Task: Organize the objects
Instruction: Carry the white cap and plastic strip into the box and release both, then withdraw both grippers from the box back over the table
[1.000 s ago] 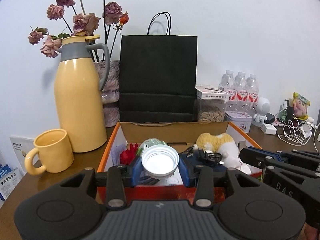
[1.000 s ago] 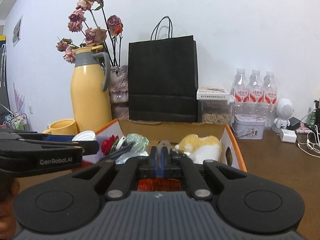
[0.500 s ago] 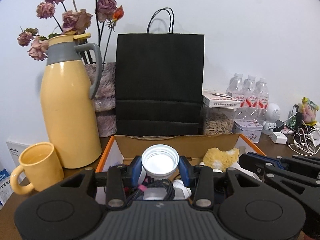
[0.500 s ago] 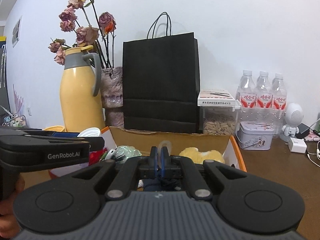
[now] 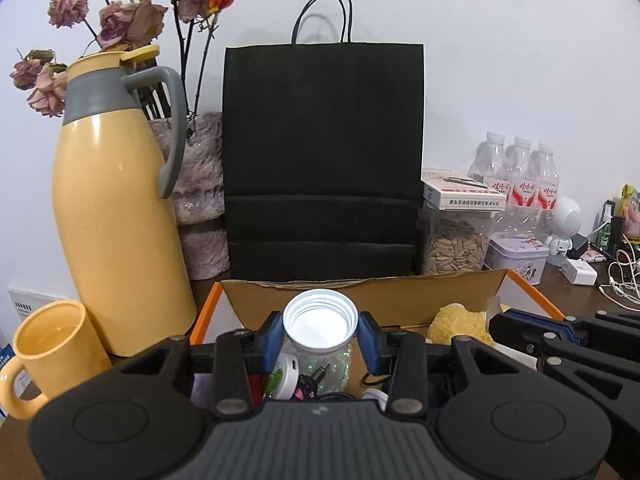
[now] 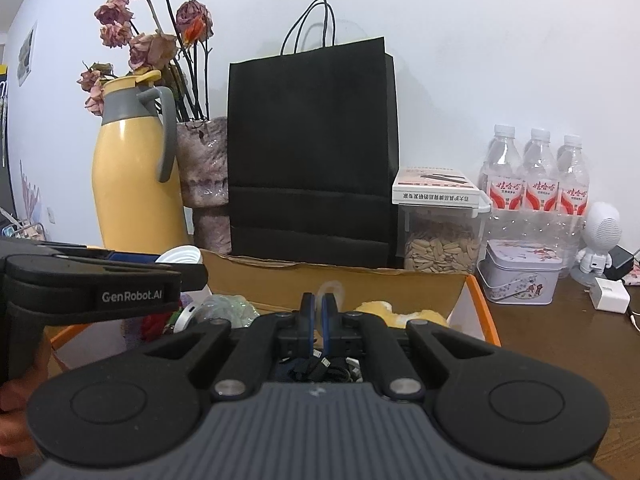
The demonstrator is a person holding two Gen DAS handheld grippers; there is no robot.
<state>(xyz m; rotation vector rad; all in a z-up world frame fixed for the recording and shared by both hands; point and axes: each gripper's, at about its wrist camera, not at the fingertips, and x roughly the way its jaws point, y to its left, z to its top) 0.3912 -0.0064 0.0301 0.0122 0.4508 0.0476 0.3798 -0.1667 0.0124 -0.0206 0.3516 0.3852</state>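
Observation:
My left gripper (image 5: pixel 320 334) is shut on a small clear jar with a white ribbed cap (image 5: pixel 320 320) and holds it above the open orange-edged cardboard box (image 5: pixel 360 288). The box holds a yellow plush toy (image 5: pixel 456 320), cables and small items. My right gripper (image 6: pixel 319 312) is shut on a small translucent ring-like thing (image 6: pixel 330 292), over the same box (image 6: pixel 340 280). The left gripper's side (image 6: pixel 132 280) and the white cap (image 6: pixel 180 256) show at the left of the right wrist view.
Behind the box stand a black paper bag (image 5: pixel 324 160), a yellow thermos jug (image 5: pixel 116 208), a vase of dried roses (image 5: pixel 200 184) and a yellow mug (image 5: pixel 48 348). At the right are a seed jar (image 5: pixel 456 248), a tin (image 5: pixel 520 256), water bottles (image 5: pixel 520 176) and chargers (image 5: pixel 580 272).
Both grippers have moved forward and lower toward the box's back wall; the bag and jug loom larger. The left still holds the white-capped jar, the right still grips the translucent thing.

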